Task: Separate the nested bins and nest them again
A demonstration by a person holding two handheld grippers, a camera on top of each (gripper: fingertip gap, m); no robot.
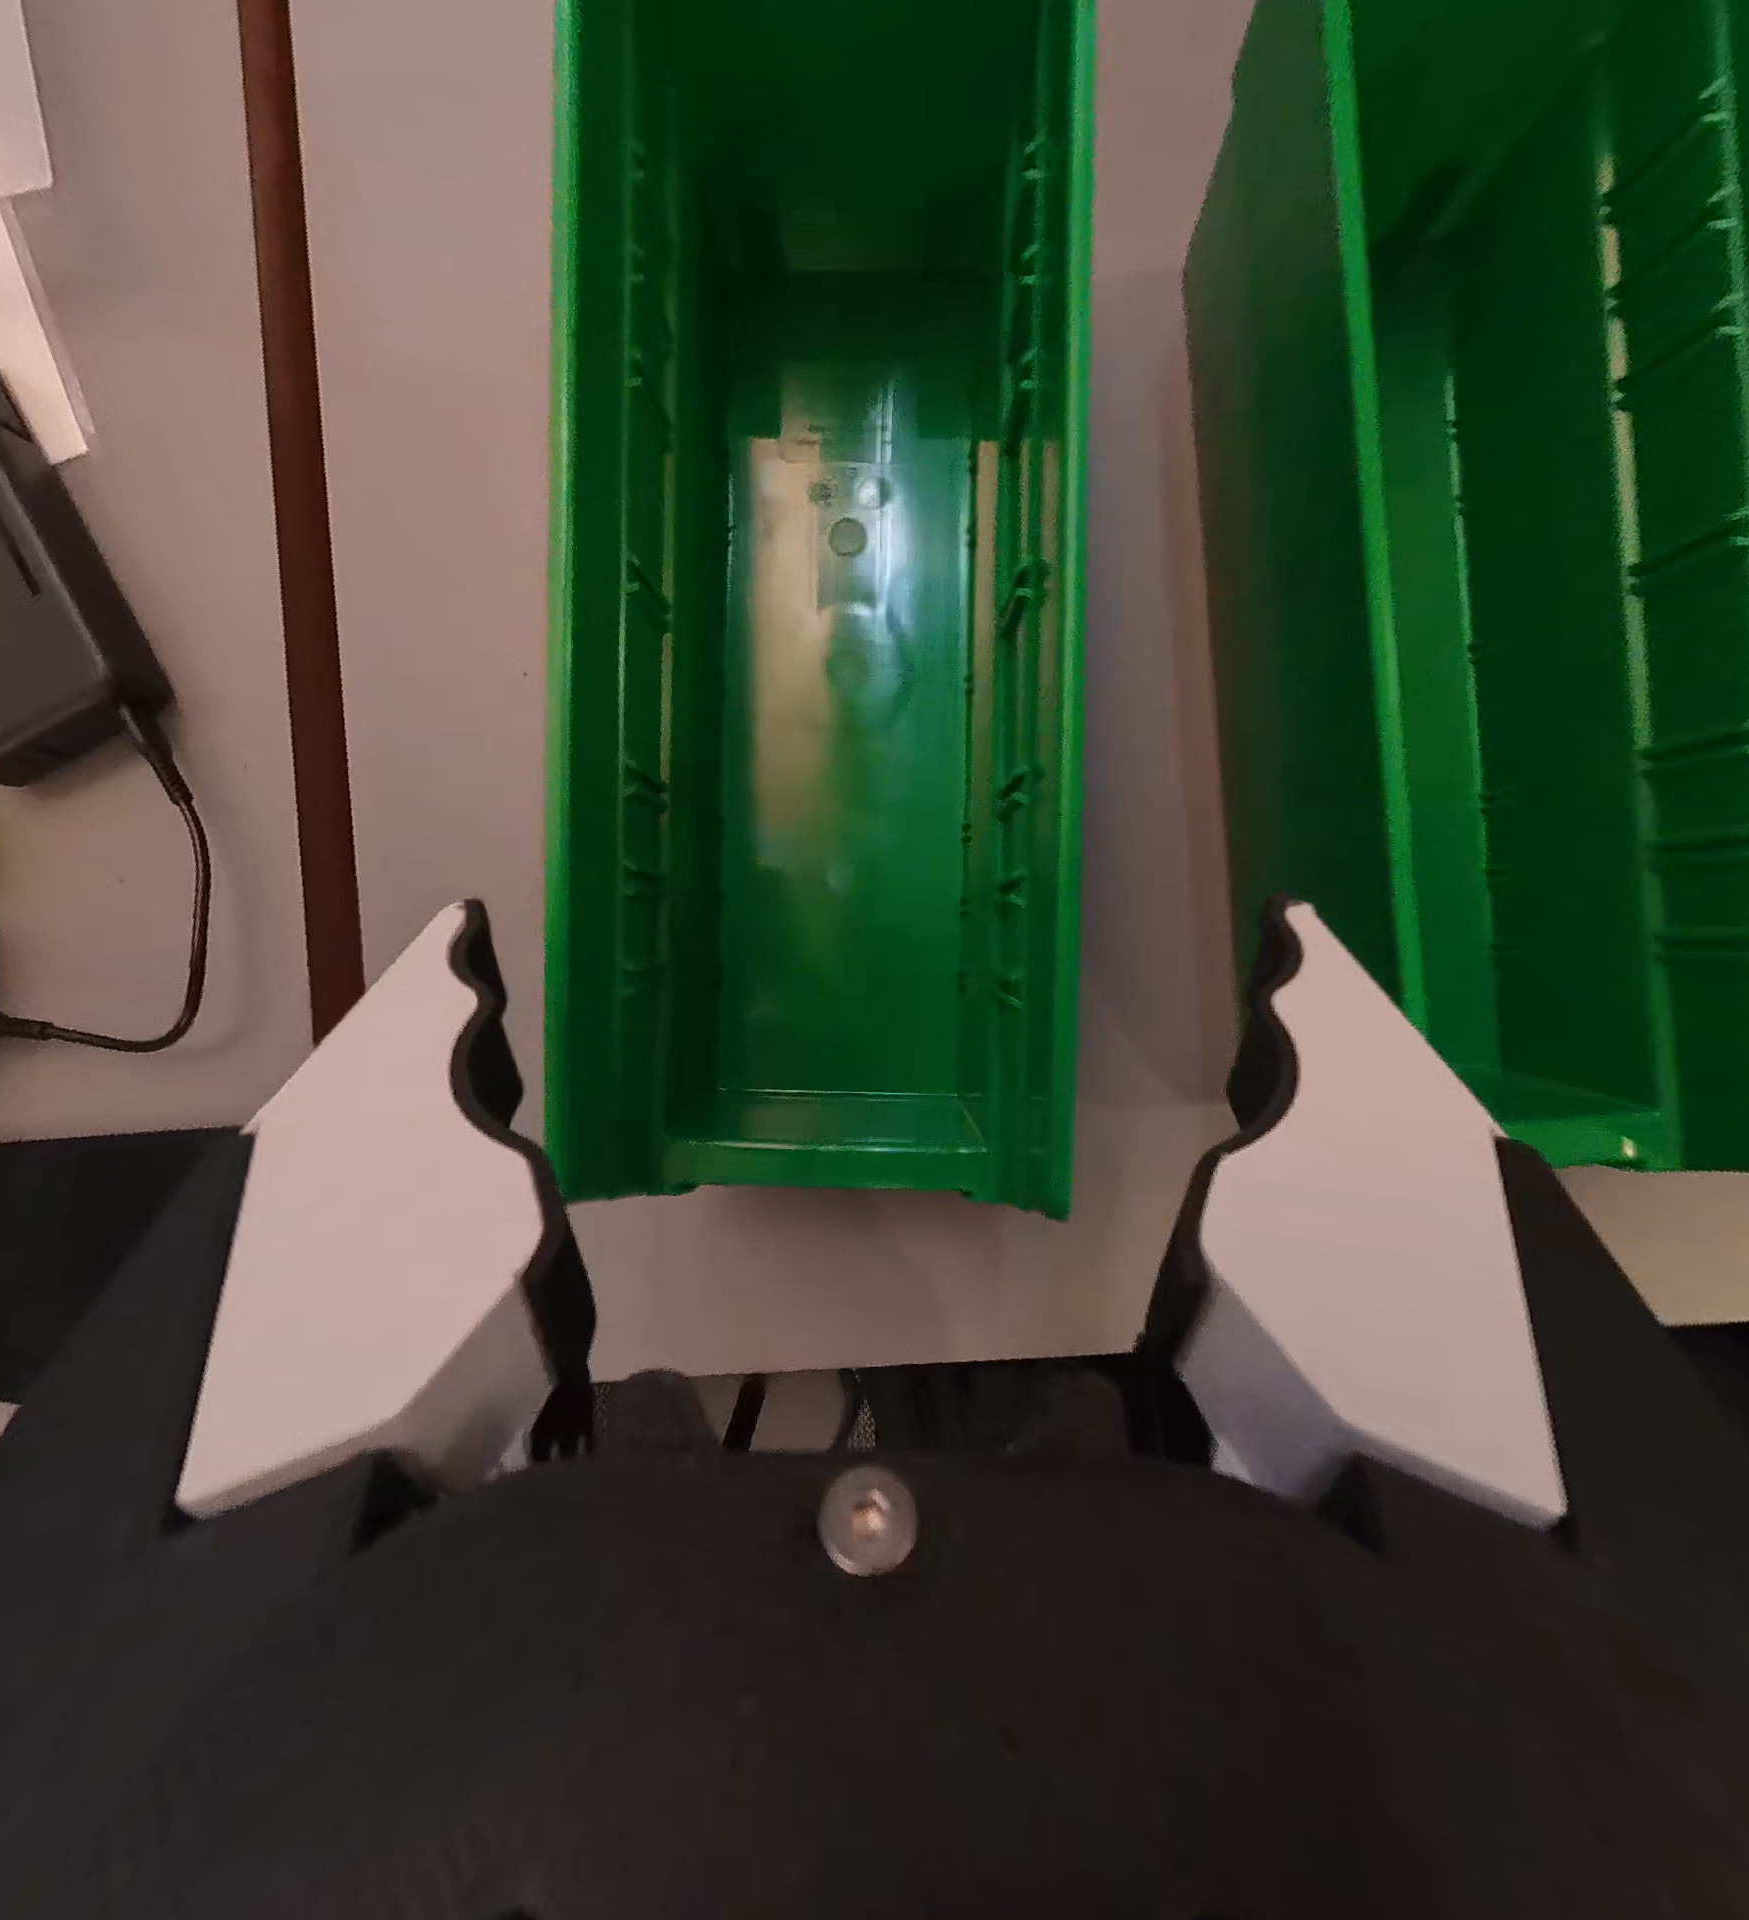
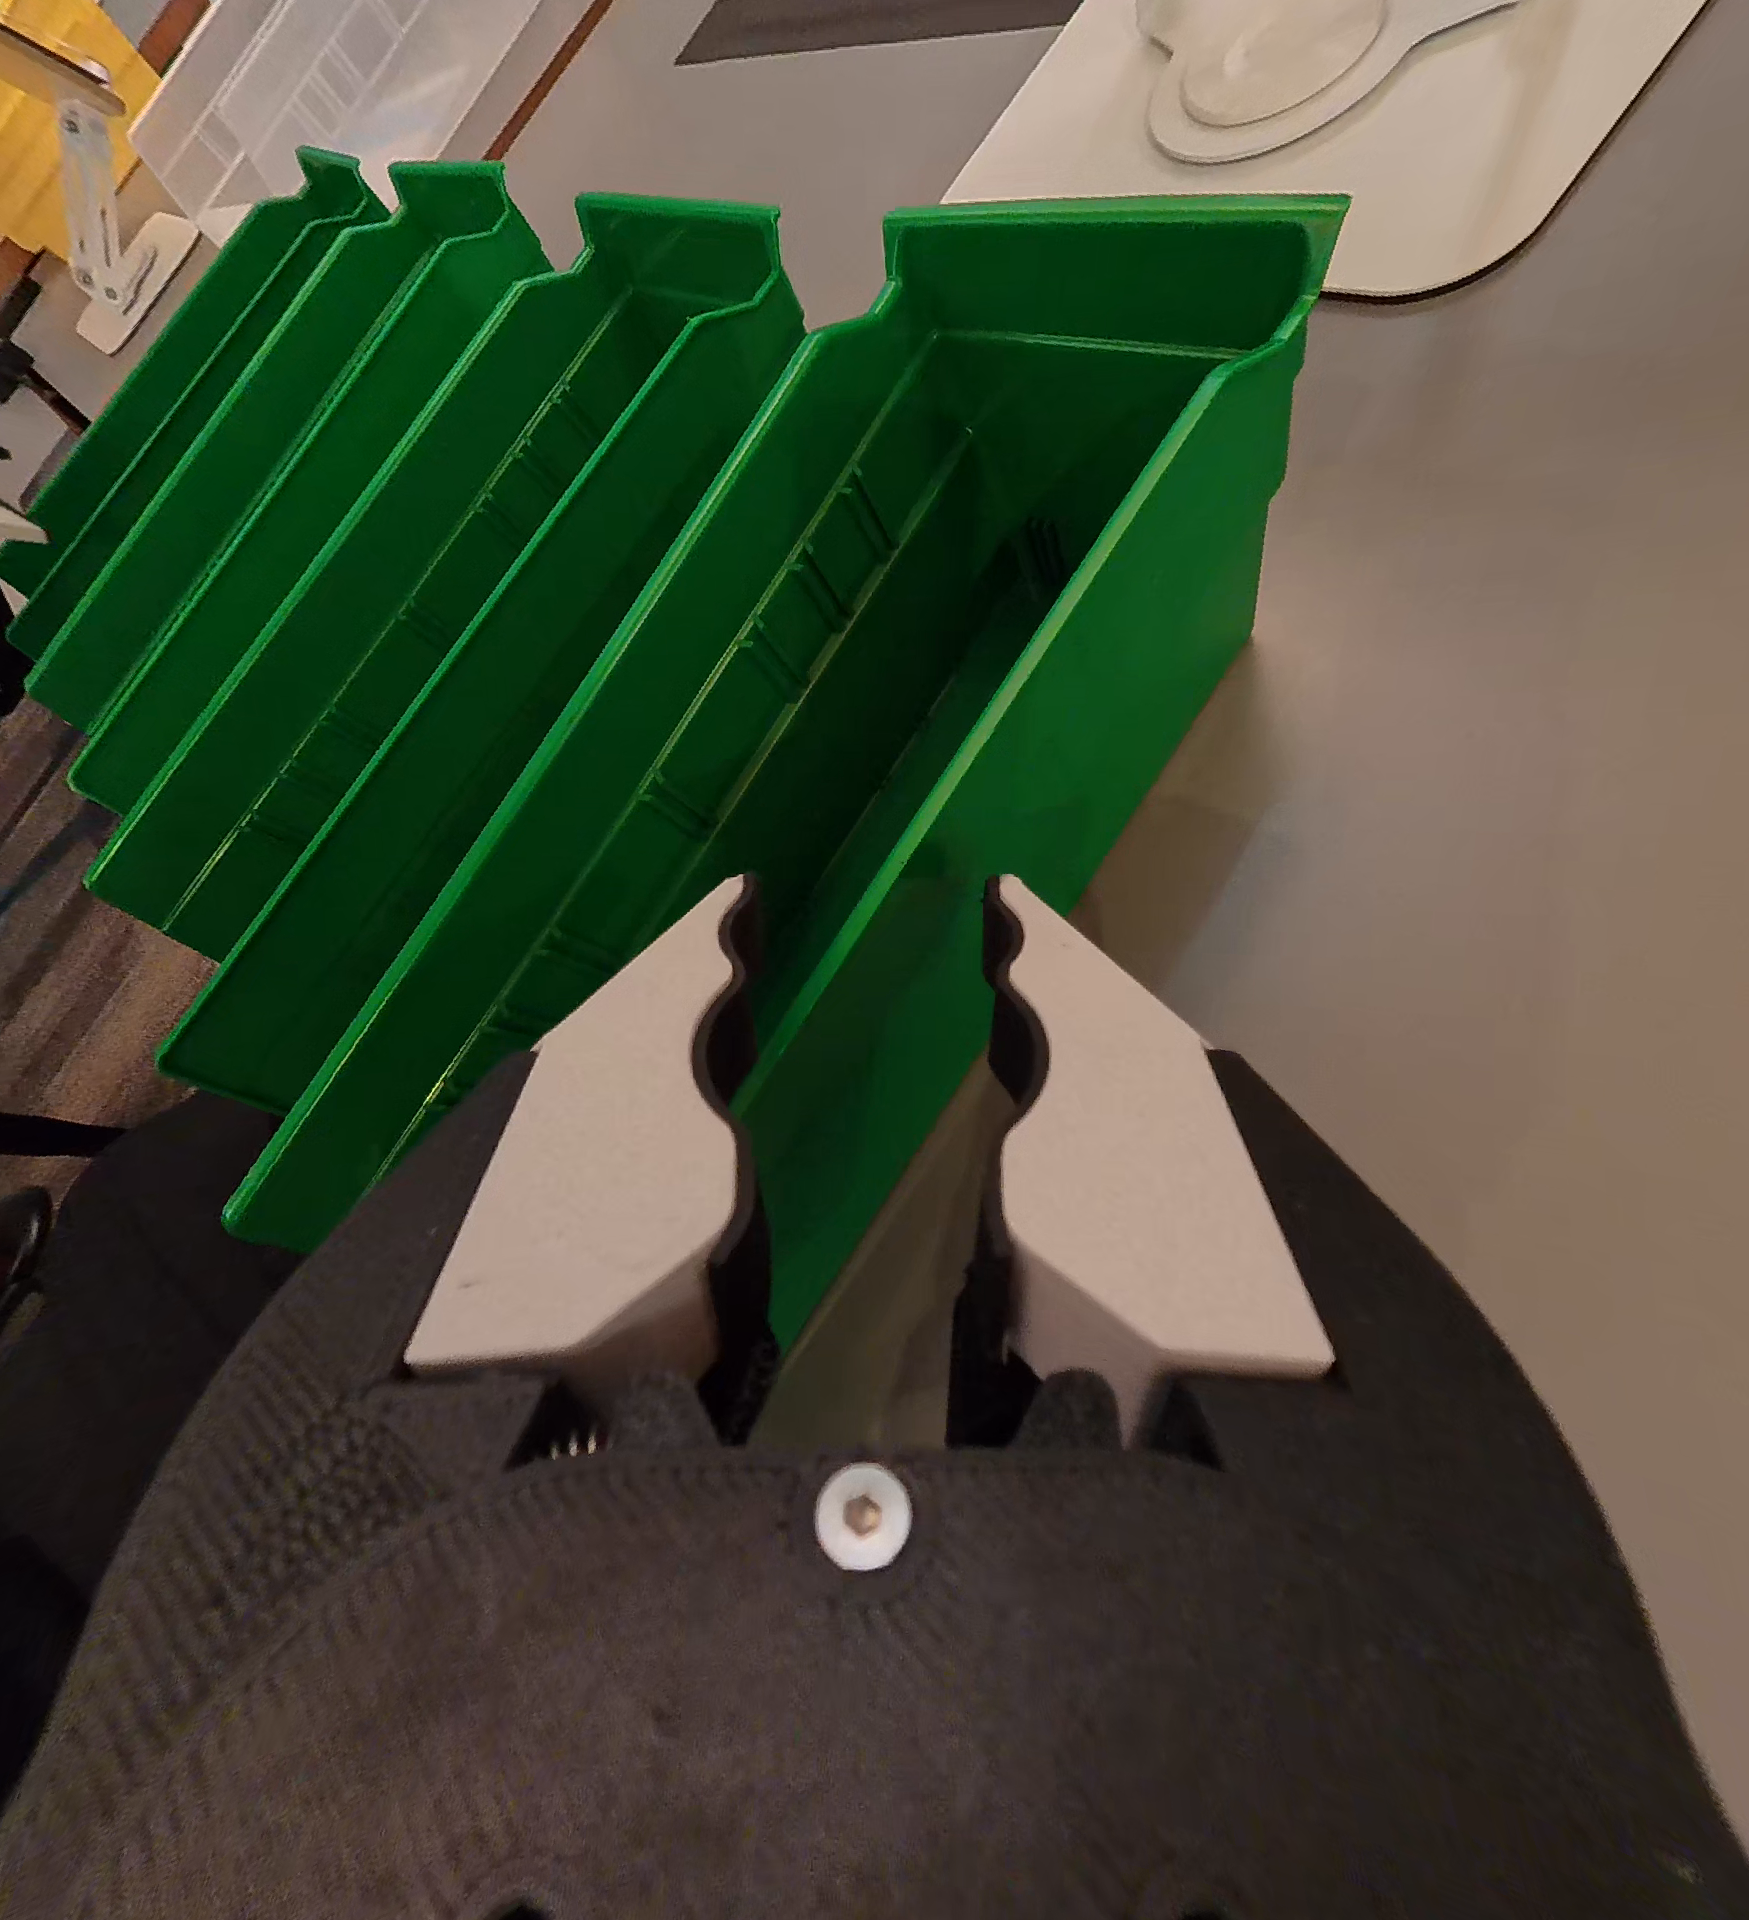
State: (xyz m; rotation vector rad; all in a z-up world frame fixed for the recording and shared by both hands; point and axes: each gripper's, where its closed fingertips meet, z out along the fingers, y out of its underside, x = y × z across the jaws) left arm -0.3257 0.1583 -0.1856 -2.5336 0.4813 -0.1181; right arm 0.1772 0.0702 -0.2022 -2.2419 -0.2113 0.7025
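Four green bins stand side by side on the table (image 2: 1472,727), each with nothing in it. My right gripper (image 2: 870,914) has its fingers on both sides of the nearest bin's (image 2: 1109,343) side wall; I cannot tell if they squeeze it. My left gripper (image 1: 880,935) is wide open, holding nothing, just before another bin (image 1: 818,208).

Office or lab workspace: pale desk (image 2: 1535,727) over wood-pattern floor (image 2: 28,997); black power adapter (image 1: 8,582) with cable at left; yellow storage bins (image 2: 8,114) far left; white mat (image 2: 1296,156) far right.
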